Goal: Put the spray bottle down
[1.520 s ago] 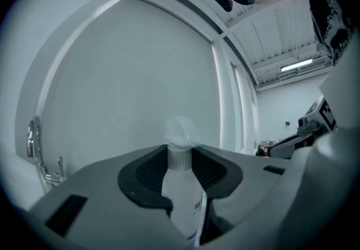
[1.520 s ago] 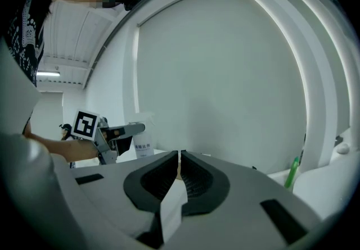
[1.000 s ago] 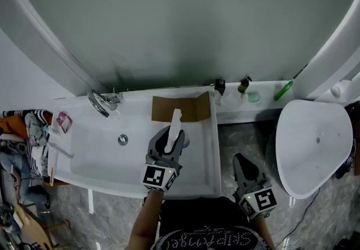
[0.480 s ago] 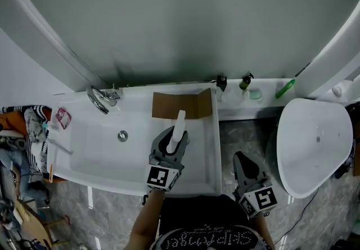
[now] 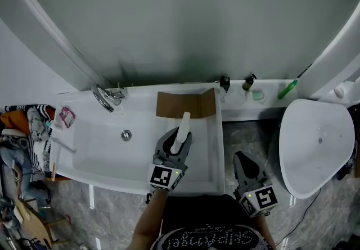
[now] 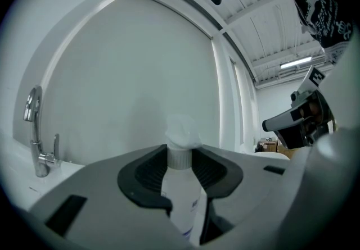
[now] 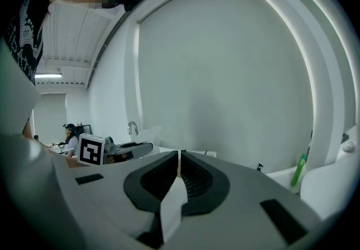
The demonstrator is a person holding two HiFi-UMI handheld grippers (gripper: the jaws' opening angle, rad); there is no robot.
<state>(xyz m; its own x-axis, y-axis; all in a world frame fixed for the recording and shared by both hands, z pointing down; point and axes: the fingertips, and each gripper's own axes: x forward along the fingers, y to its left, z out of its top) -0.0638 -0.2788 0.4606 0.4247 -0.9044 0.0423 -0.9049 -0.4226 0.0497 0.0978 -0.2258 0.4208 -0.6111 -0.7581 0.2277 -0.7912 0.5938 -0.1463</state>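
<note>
The left hand-held gripper (image 5: 175, 141) clamps the white spray bottle (image 5: 183, 126) over the right end of the sink (image 5: 95, 150). The right hand-held gripper (image 5: 240, 158), its jaws together and empty, sits right of the sink.

We see a pale grey-green wall (image 5: 185, 18) framed by a white arch (image 5: 34, 24). Below it stands a white basin (image 5: 95, 142) with a chrome tap (image 5: 104, 99), beside a rounded white bowl (image 5: 318, 148), on grey marbled floor (image 5: 247, 136). A strip light (image 6: 295, 63) glows on the ceiling.
</note>
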